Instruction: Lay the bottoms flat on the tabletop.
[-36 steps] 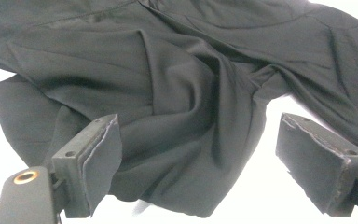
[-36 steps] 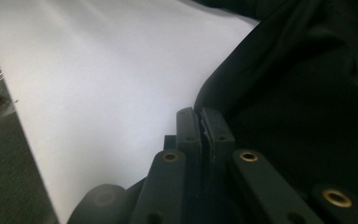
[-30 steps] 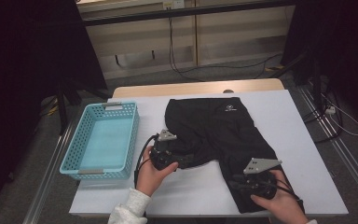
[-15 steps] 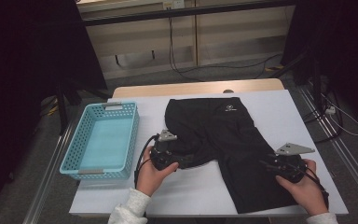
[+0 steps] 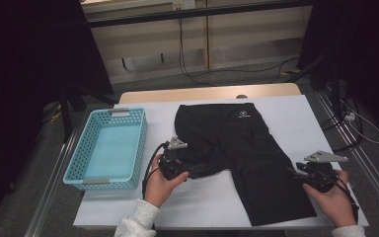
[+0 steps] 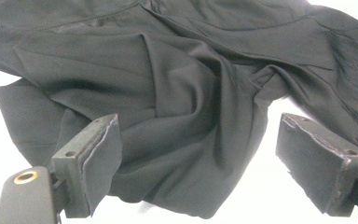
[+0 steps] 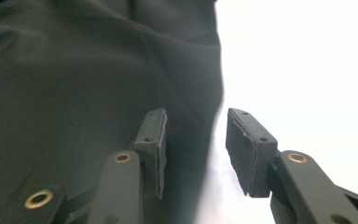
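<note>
Black shorts (image 5: 242, 158), waistband away from the person, long axis front-to-back, left gripper (image 5: 173, 165) fingers released, right gripper (image 5: 303, 175) fingers released, just opening.

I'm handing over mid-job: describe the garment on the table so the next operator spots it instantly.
On the white-covered table, right of the light blue perforated plastic basket, lies a pair of black fabric shorts. Its waistband points to the far edge, with a small white logo near it, and the left leg lies bunched at the left gripper. It is the table's one dark, soft item.
</note>
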